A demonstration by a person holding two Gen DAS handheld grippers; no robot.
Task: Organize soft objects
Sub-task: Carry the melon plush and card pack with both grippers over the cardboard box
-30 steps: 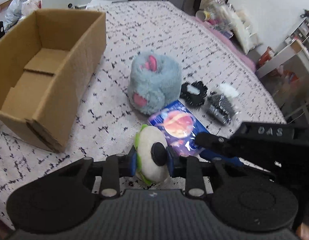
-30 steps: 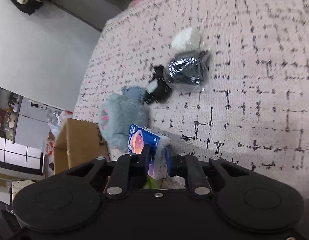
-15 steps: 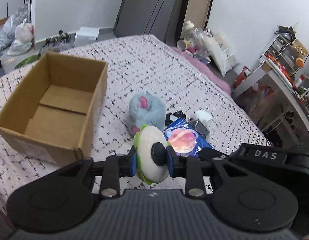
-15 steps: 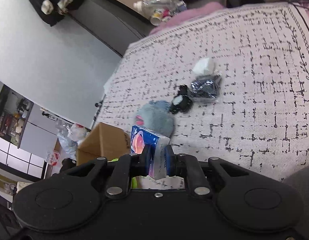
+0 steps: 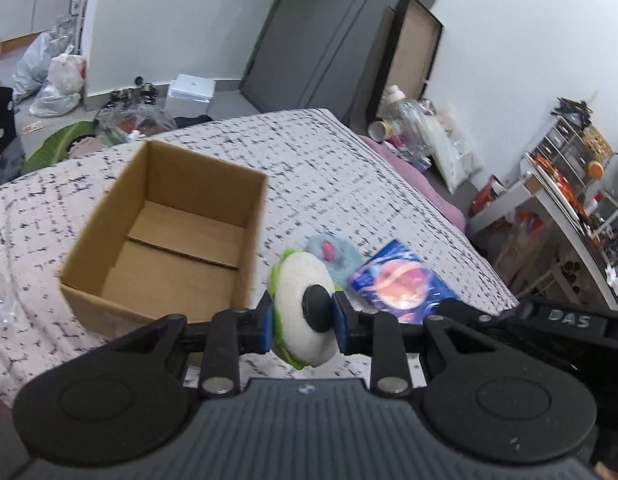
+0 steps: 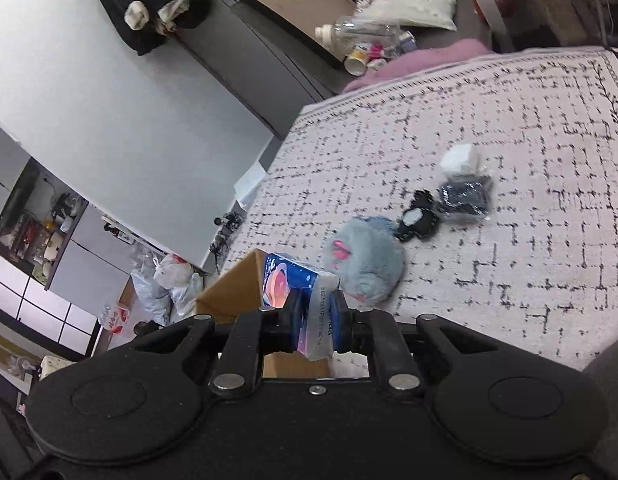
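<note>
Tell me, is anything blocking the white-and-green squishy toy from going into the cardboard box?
Nothing visible does. The left claw holds the toy just right of the cardboard box, whose top is open.

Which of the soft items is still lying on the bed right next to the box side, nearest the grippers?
The fluffy blue-grey plush with pink patches. The black-and-white piece and bagged dark item lie farther out.

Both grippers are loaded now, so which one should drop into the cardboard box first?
Left, probably. The left gripper, shut on the eyeball plush, sits beside the cardboard box. The right gripper, holding the tissue pack, looks farther off.
</note>
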